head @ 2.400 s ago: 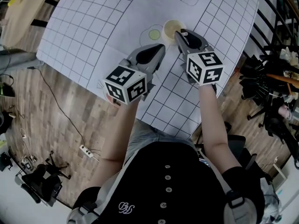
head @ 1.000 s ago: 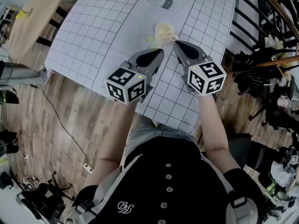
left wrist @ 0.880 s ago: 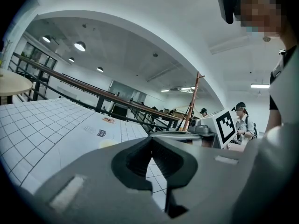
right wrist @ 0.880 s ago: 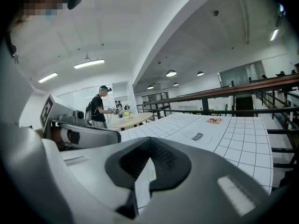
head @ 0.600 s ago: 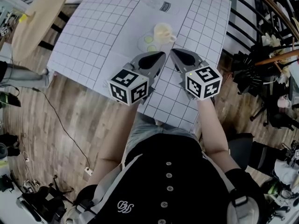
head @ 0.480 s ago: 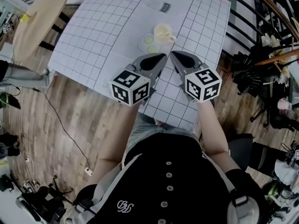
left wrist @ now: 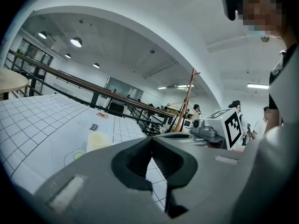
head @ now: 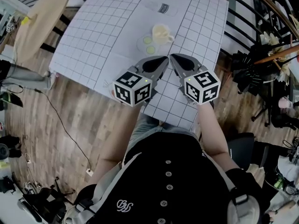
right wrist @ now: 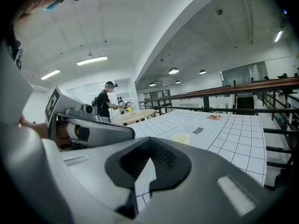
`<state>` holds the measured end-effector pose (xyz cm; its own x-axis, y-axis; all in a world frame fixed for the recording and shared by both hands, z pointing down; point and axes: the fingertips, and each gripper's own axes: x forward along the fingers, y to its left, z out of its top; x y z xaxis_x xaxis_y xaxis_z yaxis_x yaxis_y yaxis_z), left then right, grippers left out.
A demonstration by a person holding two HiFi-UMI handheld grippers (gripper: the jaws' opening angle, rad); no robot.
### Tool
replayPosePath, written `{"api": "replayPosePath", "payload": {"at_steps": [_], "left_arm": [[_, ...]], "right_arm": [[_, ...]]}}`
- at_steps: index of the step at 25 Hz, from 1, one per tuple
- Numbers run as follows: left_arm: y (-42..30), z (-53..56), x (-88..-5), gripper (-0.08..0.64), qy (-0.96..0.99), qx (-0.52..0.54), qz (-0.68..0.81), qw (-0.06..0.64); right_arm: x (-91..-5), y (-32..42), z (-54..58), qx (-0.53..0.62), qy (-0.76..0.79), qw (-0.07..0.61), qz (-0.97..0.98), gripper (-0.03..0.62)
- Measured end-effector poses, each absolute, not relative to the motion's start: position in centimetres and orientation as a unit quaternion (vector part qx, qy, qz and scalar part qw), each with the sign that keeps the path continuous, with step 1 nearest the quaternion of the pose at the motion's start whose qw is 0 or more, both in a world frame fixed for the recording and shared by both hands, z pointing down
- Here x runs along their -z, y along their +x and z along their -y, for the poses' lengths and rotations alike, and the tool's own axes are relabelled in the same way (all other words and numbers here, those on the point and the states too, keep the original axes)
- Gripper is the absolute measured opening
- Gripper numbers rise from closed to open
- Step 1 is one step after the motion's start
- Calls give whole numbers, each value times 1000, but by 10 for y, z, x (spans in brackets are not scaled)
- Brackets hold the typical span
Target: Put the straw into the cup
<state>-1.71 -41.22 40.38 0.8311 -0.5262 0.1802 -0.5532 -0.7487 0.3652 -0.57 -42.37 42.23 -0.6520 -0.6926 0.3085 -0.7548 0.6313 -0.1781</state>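
Head view, looking steeply down: a large table covered by a white sheet with a black grid [head: 103,27] fills the upper half. The person wearing the camera appears below it in a black buttoned top [head: 168,181], both forearms reaching up toward 12 o'clock. A round wooden table [head: 39,13] stands on the plank floor at 10 o'clock. A heap of dark equipment [head: 254,66] lies at 3 o'clock.

The left gripper [head: 165,59] and the right gripper [head: 172,56] lie side by side over the near edge of the sheet. Each carries a cube with square markers. Their tips angle toward each other and almost meet.

In the left gripper view the left gripper's [left wrist: 152,140] jaws are pressed together with nothing between them. In the right gripper view the right gripper's [right wrist: 149,141] jaws are likewise fully together and empty.

The cup [head: 160,31], pale yellow, stands upright on the sheet at 12 o'clock from the gripper tips, near them but not touching. It also shows beyond the jaws in the gripper views [left wrist: 97,141] [right wrist: 181,137].

The straw cannot be made out in any view.

Two small green circles [head: 149,40] are printed at 8 o'clock from the cup. A small printed label [head: 163,7] lies farther on at 12 o'clock.
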Motion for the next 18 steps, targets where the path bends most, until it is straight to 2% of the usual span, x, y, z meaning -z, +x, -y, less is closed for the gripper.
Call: {"api": "replayPosePath", "payload": {"at_steps": [18], "left_arm": [[-23,400,-417,-2,927,-30,298,226]], "right_arm": [[-428,-6,412,-141,400,119,898,-2]]}}
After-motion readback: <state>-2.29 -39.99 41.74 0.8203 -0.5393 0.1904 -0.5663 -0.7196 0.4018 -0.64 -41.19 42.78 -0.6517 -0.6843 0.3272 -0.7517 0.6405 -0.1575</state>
